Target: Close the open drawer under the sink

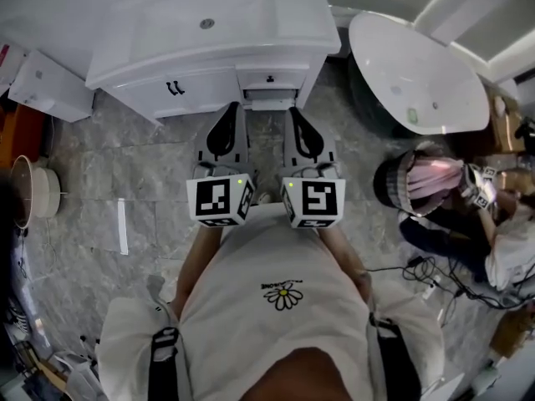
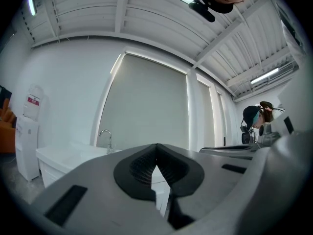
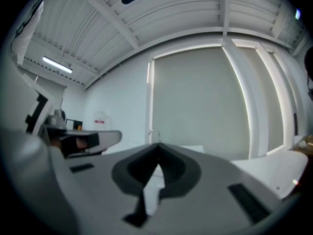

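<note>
Now | left gripper (image 1: 231, 114): pinched tight, nothing inside | right gripper (image 1: 298, 117): pinched tight, nothing inside | drawer (image 1: 269, 101): under the sink (image 1: 159, 32), poking out a little, just ahead, between both tips

We look steeply down from head height onto the white sink cabinet (image 1: 201, 86), close ahead, our two gripper views sit low behind their jaws, facing level, all three sharing its faucet (image 2: 104, 136)

The sink (image 1: 206, 23) stands ahead of the jaws.
The drawer (image 1: 269, 100) sits under it, just beyond both jaws; a bathtub (image 1: 415, 72) lies rightward.
</note>
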`<state>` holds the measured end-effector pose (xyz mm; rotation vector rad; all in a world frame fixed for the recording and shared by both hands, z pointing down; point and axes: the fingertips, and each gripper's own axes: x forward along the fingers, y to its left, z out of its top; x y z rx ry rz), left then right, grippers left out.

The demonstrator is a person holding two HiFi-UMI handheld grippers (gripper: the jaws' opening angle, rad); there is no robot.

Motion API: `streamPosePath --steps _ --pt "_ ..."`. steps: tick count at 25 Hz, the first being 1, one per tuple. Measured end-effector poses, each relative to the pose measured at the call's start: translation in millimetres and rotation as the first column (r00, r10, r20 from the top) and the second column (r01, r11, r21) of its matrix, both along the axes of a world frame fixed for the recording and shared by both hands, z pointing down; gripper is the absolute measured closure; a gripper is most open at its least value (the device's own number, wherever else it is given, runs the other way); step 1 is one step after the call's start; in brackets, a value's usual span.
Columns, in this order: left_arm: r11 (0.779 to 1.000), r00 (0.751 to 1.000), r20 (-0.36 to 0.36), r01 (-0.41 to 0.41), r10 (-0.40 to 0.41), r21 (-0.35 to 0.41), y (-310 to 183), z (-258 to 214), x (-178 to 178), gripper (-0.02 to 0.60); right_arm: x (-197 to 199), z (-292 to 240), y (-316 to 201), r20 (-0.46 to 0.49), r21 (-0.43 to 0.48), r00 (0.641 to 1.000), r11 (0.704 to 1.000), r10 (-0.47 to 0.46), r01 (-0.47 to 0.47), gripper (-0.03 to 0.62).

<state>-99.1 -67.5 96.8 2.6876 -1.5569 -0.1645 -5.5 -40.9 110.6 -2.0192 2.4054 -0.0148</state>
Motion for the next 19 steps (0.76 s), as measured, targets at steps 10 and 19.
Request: streamPosePath --steps 10,19 --pt "0.999 1.0 -0.013 0.015 -0.015 -0.033 -7 14 3 0.56 -1 13 -3 -0.028 -0.033 0.999 0.999 -0.024 0.023 0.565" --pt "0.994 0.998 -0.066 0.003 -0.011 -0.11 -3 48 0 0.56 -9 33 0 -0.109 -0.124 0.99 0.989 -0.089 0.075 0.565"
